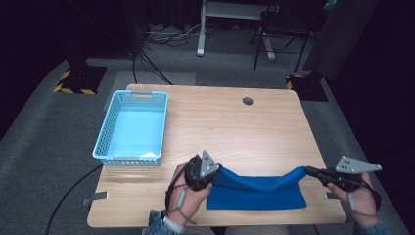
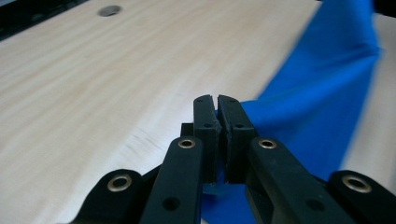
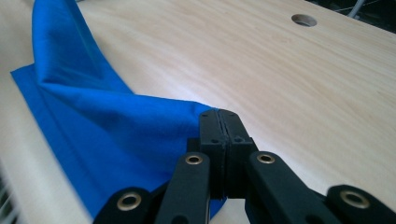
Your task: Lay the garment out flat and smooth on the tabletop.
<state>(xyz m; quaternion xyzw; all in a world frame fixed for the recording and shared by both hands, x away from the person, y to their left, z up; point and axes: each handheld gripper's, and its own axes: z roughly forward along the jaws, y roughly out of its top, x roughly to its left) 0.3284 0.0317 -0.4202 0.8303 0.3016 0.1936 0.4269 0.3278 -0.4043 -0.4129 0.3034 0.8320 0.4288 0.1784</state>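
A blue cloth (image 1: pixel 254 190) lies folded near the front edge of the wooden table (image 1: pixel 235 127), its two upper corners lifted. My left gripper (image 1: pixel 219 170) is shut on the cloth's left corner; in the left gripper view the gripper (image 2: pixel 217 100) has its jaws pressed together with blue cloth (image 2: pixel 322 93) running off to the right. My right gripper (image 1: pixel 308 171) is shut on the right corner; in the right gripper view the gripper (image 3: pixel 219 114) pinches the cloth (image 3: pixel 107 121), which stretches away to the left.
A light blue plastic basket (image 1: pixel 132 128) stands at the table's left side. A round cable hole (image 1: pixel 247 101) sits near the far edge. Beyond the table are chair legs, cables and dark floor.
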